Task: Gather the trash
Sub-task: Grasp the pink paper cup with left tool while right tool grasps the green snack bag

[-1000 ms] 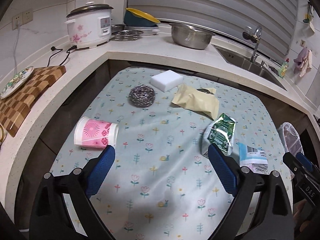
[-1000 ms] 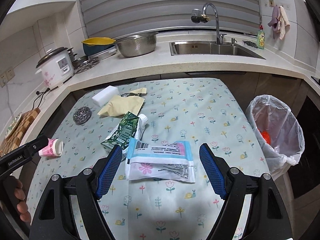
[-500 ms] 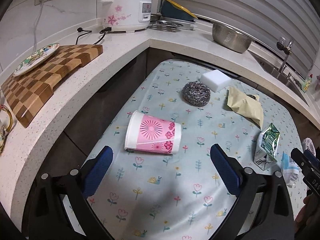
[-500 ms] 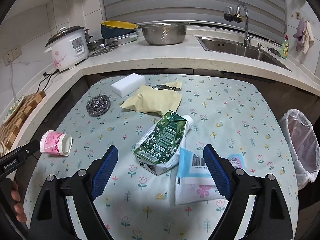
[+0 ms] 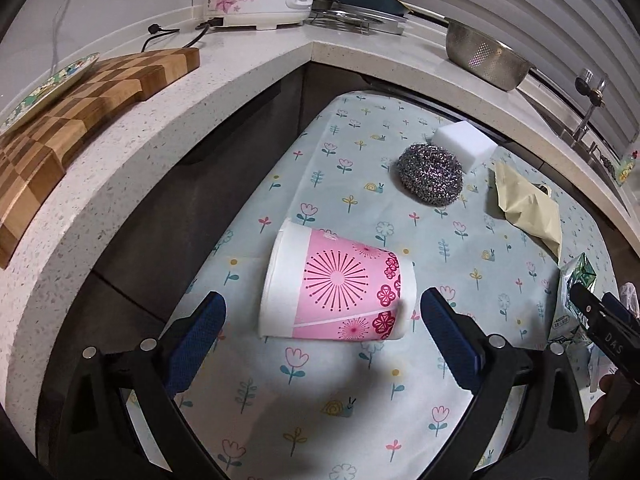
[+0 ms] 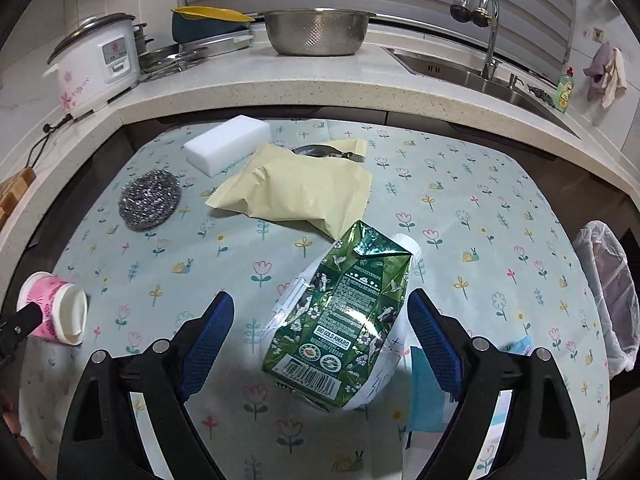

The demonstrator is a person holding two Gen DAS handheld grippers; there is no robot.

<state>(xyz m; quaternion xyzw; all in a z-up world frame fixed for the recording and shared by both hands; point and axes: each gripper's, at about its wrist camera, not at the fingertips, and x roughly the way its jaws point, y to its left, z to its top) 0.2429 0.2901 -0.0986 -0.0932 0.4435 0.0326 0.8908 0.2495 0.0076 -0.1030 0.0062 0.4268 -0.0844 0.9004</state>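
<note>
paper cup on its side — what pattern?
Pink band with dark-pink flower and starburst prints, white ends; paper cup shows best in left wrist view.

Beside the glossy foil carton lay a matt paper bag — beyond it a rough steel-wool scourer, a perforated, shiny metal colander.

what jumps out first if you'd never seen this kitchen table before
A pink paper cup lies on its side on the flowered tablecloth, framed by the open left tongs. A crumpled green carton lies between the open right tongs, neither touched. Behind them sit a steel scrubber and a yellow bag.
</note>
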